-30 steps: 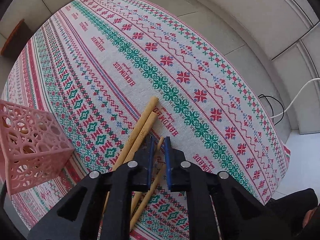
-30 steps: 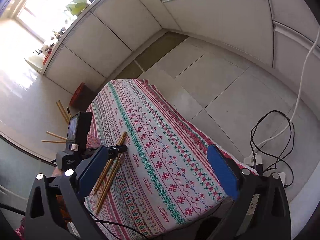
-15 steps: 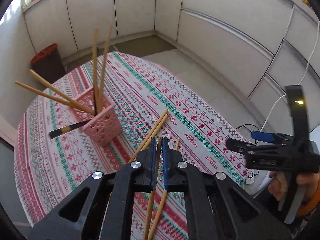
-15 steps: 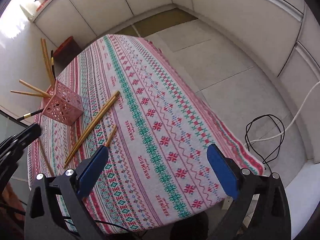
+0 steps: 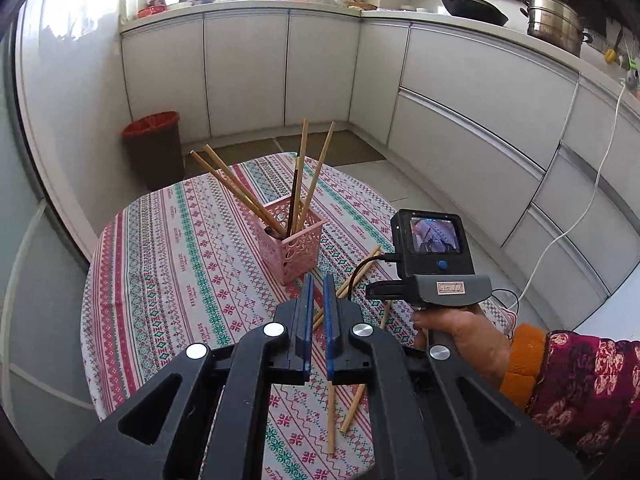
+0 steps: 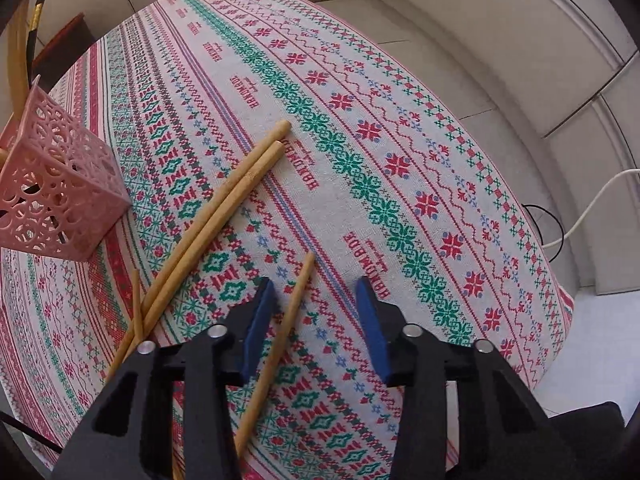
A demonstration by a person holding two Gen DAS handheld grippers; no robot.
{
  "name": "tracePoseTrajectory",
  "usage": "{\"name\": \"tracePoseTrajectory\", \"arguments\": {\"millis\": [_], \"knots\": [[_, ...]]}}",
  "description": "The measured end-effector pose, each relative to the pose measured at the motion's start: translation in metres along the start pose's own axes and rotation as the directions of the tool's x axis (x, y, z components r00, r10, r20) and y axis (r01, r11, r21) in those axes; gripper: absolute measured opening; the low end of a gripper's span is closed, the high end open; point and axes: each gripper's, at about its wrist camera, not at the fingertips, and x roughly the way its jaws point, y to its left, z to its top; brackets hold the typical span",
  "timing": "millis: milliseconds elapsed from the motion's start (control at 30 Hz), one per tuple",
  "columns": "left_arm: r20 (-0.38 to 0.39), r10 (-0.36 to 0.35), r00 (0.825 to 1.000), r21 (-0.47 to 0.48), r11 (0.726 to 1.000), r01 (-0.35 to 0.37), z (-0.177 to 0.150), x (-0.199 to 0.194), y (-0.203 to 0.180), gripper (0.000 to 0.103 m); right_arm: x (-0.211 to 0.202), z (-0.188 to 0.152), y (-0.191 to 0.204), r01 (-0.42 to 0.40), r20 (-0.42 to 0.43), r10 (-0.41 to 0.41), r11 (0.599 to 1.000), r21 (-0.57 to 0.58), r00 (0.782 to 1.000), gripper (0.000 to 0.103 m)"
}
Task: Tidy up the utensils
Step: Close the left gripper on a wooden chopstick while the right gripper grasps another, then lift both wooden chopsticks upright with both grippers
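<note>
Four bamboo chopsticks [image 6: 224, 204] are lying on the patterned tablecloth [image 6: 400, 168] beside the pink lattice holder [image 5: 291, 243]. One chopstick [image 6: 280, 332] is lying between the closing right tool's [image 6: 314, 326] jaws, untouched by its pads. Left tool [image 5: 317, 322] is hovering above the surface, pressed together, gripping nothing.

It was a home kitchen: white cabinets [image 5: 244, 72] lined the walls, a frying pan [image 5: 472, 6] and steel pot [image 5: 554, 24] sat at the upper right, and a patterned tablecloth [image 5: 180, 264] covered the table.
</note>
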Motion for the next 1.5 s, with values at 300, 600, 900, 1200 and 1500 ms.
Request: {"name": "tracePoseTrajectory", "arguments": {"millis": [300, 600, 900, 1200, 1500], "knots": [[-0.191, -0.079, 0.978, -0.067, 0.995, 0.067, -0.015, 0.041, 0.007, 0.005, -0.008, -0.003, -0.040, -0.185, 0.035, 0.185, 0.983, 0.004, 0.982, 0.005], [-0.500, -0.019, 0.866, 0.009, 1.000, 0.027, -0.048, 0.163, -0.031, 0.026, -0.038, -0.001, -0.127, -0.385, 0.129, 0.372, 0.918, 0.093, 0.919, 0.005], [-0.538, 0.064, 0.841, 0.038, 0.998, -0.052, -0.037, 0.218, -0.038, 0.028, -0.041, 0.000, -0.148, -0.439, 0.141, 0.423, 0.891, 0.116, 0.895, 0.005], [-0.384, -0.035, 0.923, 0.023, 0.999, 0.048, -0.021, 0.177, -0.047, 0.000, -0.058, -0.002, -0.152, -0.491, 0.186, 0.471, 0.867, 0.083, 0.862, 0.005], [-0.371, -0.065, 0.926, -0.024, 0.998, 0.060, -0.004, 0.139, -0.041, 0.000, -0.111, -0.022, -0.144, -0.506, 0.287, 0.497, 0.861, -0.049, 0.819, 0.005]]}}
